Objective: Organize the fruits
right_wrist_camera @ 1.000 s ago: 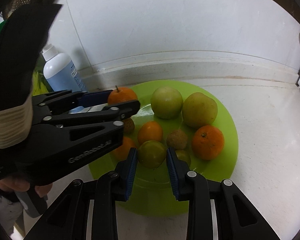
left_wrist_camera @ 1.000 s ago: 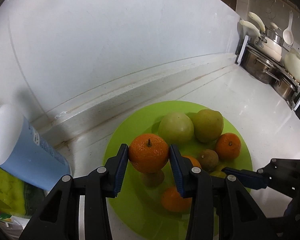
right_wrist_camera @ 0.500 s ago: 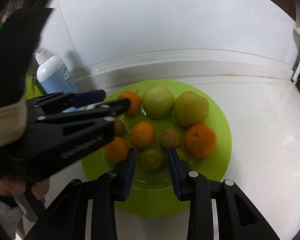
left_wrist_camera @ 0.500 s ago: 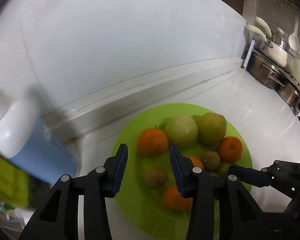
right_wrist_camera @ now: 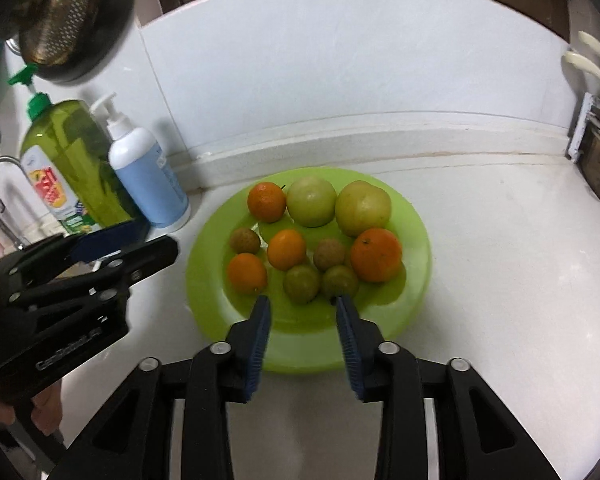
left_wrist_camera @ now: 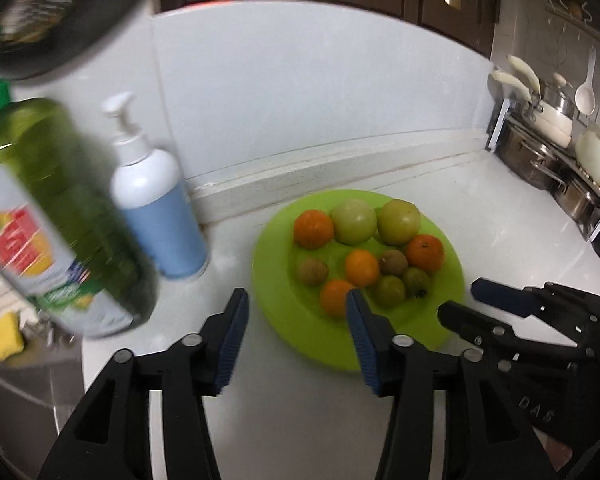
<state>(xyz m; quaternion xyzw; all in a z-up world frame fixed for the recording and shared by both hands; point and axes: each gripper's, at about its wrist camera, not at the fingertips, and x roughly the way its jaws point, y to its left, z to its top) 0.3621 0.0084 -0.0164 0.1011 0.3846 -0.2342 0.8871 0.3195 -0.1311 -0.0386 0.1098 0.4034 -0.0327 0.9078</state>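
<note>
A lime green plate [right_wrist_camera: 416, 280] on the white counter holds several fruits. At its back are an orange [right_wrist_camera: 267, 202] and two large green fruits [right_wrist_camera: 311, 201]. More oranges, small brown fruits and a small green fruit [right_wrist_camera: 301, 283] lie nearer. My right gripper [right_wrist_camera: 302, 304] hovers over the plate's front edge, its jaws opening with nothing between them. My left gripper [left_wrist_camera: 296, 300] is at the plate's left front, its jaws also opening and empty. It shows at the left of the right wrist view as the left gripper [right_wrist_camera: 156, 240]. The right gripper [left_wrist_camera: 460, 298] appears beside the plate's right front.
A blue and white pump bottle [right_wrist_camera: 148, 176] and a green dish soap bottle [right_wrist_camera: 72, 160] stand left of the plate by the wall. Steel pots [left_wrist_camera: 540, 152] line the far right. A strainer [right_wrist_camera: 60, 12] hangs upper left. A sink with a yellow sponge [left_wrist_camera: 5, 336] lies at the left.
The left gripper let go of the orange, which now lies at the plate's back left. The right gripper released the small green fruit. Both pulled back and up, jaws wider.
</note>
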